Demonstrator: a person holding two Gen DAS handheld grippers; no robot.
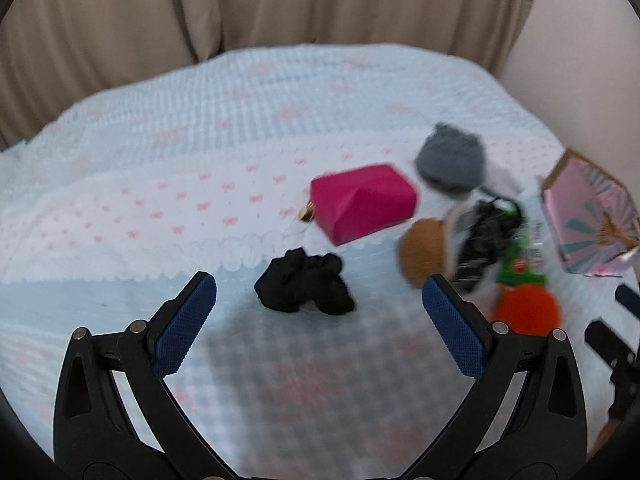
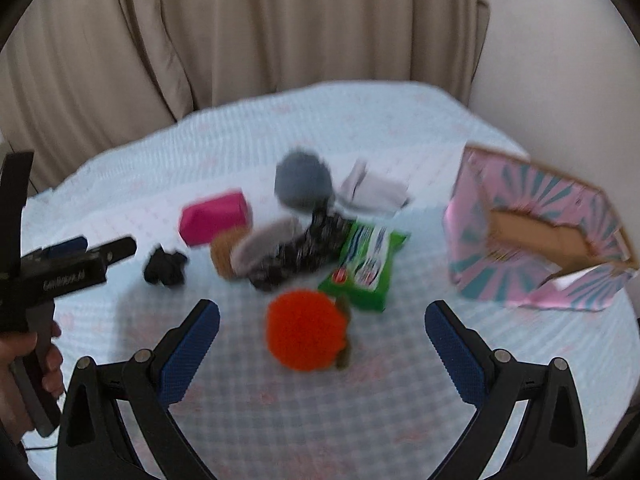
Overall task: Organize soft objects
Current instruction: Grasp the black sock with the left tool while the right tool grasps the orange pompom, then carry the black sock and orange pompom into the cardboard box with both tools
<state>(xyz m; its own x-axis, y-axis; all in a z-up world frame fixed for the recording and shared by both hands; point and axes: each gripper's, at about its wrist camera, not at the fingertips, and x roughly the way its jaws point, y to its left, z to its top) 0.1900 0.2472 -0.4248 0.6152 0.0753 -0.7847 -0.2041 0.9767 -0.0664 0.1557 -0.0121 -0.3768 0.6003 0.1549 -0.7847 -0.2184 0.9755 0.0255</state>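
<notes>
Soft objects lie on a bed. A black scrunchie [image 1: 306, 286] lies just ahead of my open, empty left gripper [image 1: 319, 286]. An orange pom-pom [image 2: 306, 330] sits between the fingers of my open, empty right gripper [image 2: 322, 316]. Behind are a pink pouch [image 1: 362, 202], a grey knit item [image 1: 450, 158], a brown ball [image 1: 420, 256], a black patterned cloth [image 2: 298, 246], a white cloth [image 2: 372, 190] and a green packet [image 2: 366, 266]. An open pink-and-teal box [image 2: 540, 236] stands at the right.
The bed cover [image 1: 160, 140] is pale blue with a white, pink-dotted blanket [image 1: 120, 208] across it. Beige curtains [image 2: 240, 40] hang behind. The left gripper and the hand holding it show at the left edge of the right wrist view [image 2: 60, 268].
</notes>
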